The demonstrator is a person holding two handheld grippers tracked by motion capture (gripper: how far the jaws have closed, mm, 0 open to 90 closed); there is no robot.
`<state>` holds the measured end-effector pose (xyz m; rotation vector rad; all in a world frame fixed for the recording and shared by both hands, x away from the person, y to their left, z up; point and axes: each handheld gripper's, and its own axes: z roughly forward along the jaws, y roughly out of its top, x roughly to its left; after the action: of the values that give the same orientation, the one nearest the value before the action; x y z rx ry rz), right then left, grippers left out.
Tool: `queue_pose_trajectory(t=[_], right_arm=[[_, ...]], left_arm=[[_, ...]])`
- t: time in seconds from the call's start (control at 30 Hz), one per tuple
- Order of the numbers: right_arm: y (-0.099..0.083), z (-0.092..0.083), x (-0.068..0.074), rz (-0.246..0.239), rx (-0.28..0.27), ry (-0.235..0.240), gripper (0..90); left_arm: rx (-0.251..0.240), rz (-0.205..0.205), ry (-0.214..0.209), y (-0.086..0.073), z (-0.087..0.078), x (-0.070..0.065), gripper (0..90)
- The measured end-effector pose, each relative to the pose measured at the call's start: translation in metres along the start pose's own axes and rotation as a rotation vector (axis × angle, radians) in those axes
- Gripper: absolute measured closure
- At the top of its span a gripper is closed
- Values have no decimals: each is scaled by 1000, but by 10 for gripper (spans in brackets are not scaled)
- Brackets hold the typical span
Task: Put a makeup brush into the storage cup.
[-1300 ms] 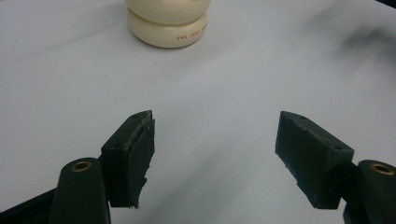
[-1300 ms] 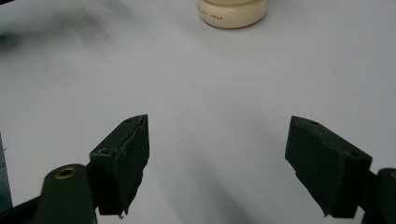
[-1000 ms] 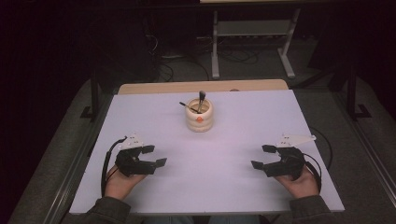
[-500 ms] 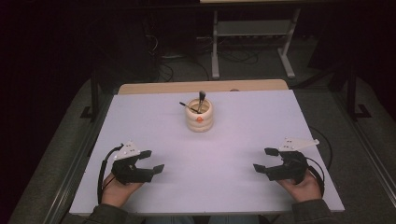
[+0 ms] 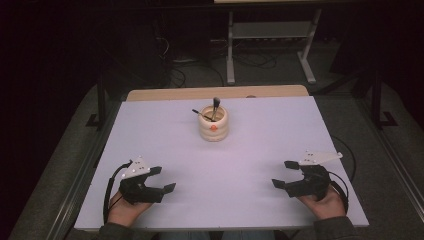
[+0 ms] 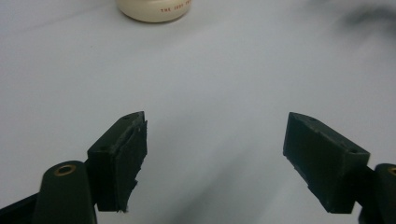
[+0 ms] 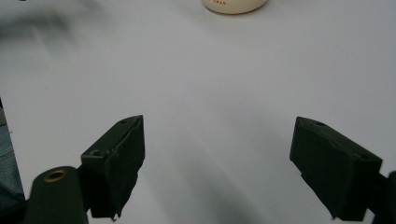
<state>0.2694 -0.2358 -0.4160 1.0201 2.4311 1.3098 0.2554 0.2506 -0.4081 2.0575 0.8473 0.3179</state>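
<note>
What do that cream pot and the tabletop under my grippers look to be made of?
The pot looks like glazed ceramic: a smooth cream, ribbed wall with a soft sheen and small red print near its base. It could be plastic. The tabletop looks like a matte white laminate or sheet, flat and even, over a wooden board whose edge shows at the far side.

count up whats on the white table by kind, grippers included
cream ribbed cup: 1
dark-handled tools standing in the cup: 2
black two-jaw grippers: 2, the left gripper and the right gripper, both open with nothing between the jaws; the left's jaws have just been opening
total: 5
</note>
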Motion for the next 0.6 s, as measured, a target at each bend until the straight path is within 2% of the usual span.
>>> queue_pose_trajectory(t=[0.1,0.27,0.6], right_arm=[[0,-1,0,-1,-4,-5,152],[0,-3,-1,-1,-15,-10,139],[-1,0,-2,5,-23,-1,137]], left_arm=[[-14,-16,-6,0,-2,-1,196],[-27,-17,-14,1,-3,0,186],[-17,-25,-2,2,-4,2,167]])
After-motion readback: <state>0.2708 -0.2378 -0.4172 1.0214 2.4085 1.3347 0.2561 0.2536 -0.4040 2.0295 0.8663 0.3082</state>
